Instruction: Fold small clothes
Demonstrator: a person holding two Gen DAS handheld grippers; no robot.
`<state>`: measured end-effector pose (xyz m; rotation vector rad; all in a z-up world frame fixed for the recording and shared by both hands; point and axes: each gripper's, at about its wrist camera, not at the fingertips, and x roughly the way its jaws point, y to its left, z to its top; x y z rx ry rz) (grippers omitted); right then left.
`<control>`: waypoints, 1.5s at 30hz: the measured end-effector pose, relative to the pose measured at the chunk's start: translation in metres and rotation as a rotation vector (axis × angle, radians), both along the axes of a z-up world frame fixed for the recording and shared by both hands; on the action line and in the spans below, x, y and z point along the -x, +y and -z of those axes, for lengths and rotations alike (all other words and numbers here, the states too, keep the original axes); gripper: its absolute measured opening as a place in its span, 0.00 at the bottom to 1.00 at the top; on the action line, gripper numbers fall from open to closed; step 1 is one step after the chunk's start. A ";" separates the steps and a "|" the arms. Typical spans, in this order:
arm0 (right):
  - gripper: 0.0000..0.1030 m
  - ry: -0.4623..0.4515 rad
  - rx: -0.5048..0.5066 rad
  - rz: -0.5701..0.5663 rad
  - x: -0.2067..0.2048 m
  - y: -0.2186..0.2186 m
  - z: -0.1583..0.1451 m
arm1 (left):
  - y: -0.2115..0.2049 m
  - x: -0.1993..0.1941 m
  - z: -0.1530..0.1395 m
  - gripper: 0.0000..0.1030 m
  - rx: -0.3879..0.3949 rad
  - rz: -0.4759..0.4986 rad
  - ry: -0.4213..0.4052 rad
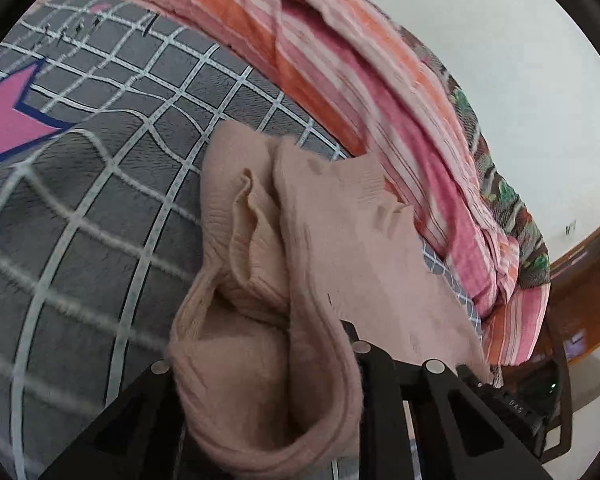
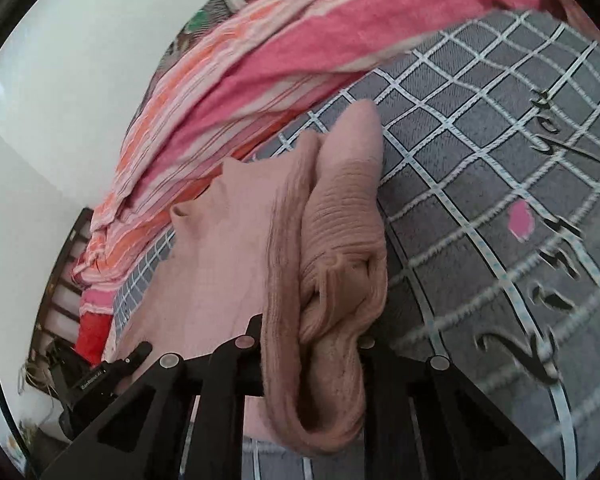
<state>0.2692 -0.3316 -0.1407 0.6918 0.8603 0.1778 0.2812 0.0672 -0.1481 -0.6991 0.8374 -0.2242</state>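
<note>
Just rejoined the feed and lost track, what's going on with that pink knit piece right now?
A person is working with a handheld gripper in each hand on a bed. Both the left gripper and the right gripper are shut on bunched edges of the same pale pink knit garment. The rest of it drapes forward onto the grey checked bedspread. A pink and orange striped blanket lies heaped behind. The garment is not yet folded flat.

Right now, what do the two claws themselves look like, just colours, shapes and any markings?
Both are matte black. The left claw and right claw each have angular fingers with triangular cut-outs and round silver studs on top. Each view also shows the other unit's black body with small white lettering, too small to read. No cables or sleeves are visible.
</note>
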 end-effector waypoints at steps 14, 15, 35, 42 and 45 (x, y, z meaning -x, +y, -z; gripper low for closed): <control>0.16 -0.014 0.037 -0.088 0.143 -0.005 -0.008 | -0.002 0.147 -0.005 0.17 -0.018 0.056 -0.023; 0.16 -0.018 0.034 -0.083 0.150 -0.006 -0.008 | -0.004 0.154 -0.005 0.18 -0.029 0.061 -0.025; 0.38 -0.120 0.361 -0.087 0.146 -0.007 -0.056 | 0.040 0.153 -0.040 0.42 -0.233 0.033 -0.054; 0.38 -0.066 0.413 -0.127 0.088 0.021 -0.045 | 0.004 0.094 -0.044 0.48 -0.289 0.124 -0.052; 0.38 -0.028 0.461 -0.125 0.066 0.028 -0.031 | -0.002 0.074 -0.037 0.48 -0.298 0.130 -0.027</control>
